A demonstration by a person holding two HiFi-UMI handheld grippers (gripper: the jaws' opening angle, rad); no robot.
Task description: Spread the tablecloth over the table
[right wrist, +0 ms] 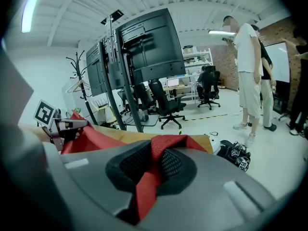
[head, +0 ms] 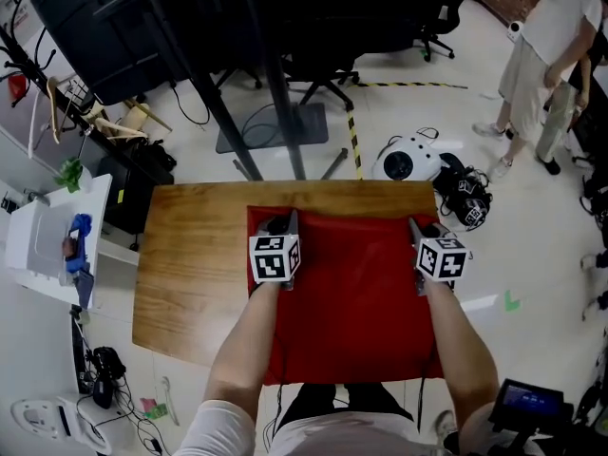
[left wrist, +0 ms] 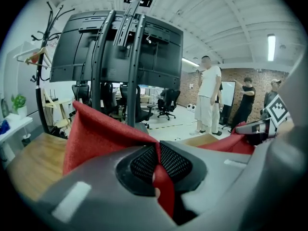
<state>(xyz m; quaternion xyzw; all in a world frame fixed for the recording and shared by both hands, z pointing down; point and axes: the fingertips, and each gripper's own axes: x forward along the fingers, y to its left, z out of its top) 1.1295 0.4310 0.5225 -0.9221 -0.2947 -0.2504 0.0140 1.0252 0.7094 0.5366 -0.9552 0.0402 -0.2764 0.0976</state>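
With the left gripper (head: 285,224) and right gripper (head: 418,228) each pinching a far corner of the cloth (head: 356,302), which lies mid-frame over the right part of the table (head: 190,264), we judge it light, limp, crease-prone, best held by corners.

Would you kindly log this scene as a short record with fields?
table: wooden, left part bare
tablecloth: red, draped over the table's right part
left gripper: shut on the tablecloth's far left corner
right gripper: shut on its far right corner
bystander: person standing at far right
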